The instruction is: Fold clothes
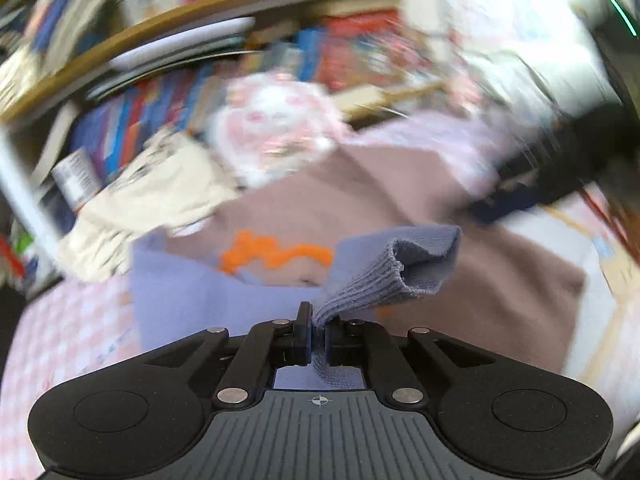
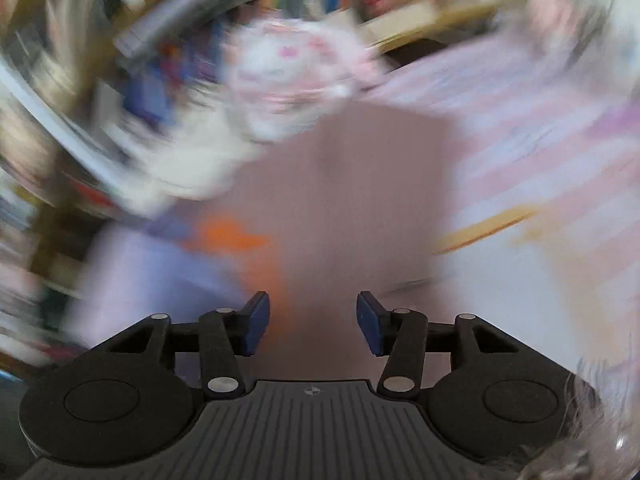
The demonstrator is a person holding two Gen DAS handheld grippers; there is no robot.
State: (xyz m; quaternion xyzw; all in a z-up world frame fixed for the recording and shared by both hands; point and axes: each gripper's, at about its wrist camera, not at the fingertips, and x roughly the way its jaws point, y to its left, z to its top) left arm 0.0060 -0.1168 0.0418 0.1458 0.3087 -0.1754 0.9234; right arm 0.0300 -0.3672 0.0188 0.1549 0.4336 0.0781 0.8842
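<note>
Judging by how things lie, folding is only begun: the left gripper point(image 1: 318, 334) has its jaws pinched on the ribbed cuff point(image 1: 384, 276) of a periwinkle-blue knit sweater with an orange motif point(image 1: 192, 292), lifted above the garment spread on a mauve-brown cloth point(image 1: 500, 280). The right gripper point(image 2: 312, 322) hangs over it, jaws spread and empty. No finished fold shows, and a cream printed garment point(image 1: 160, 184) waits unfolded beyond.
</note>
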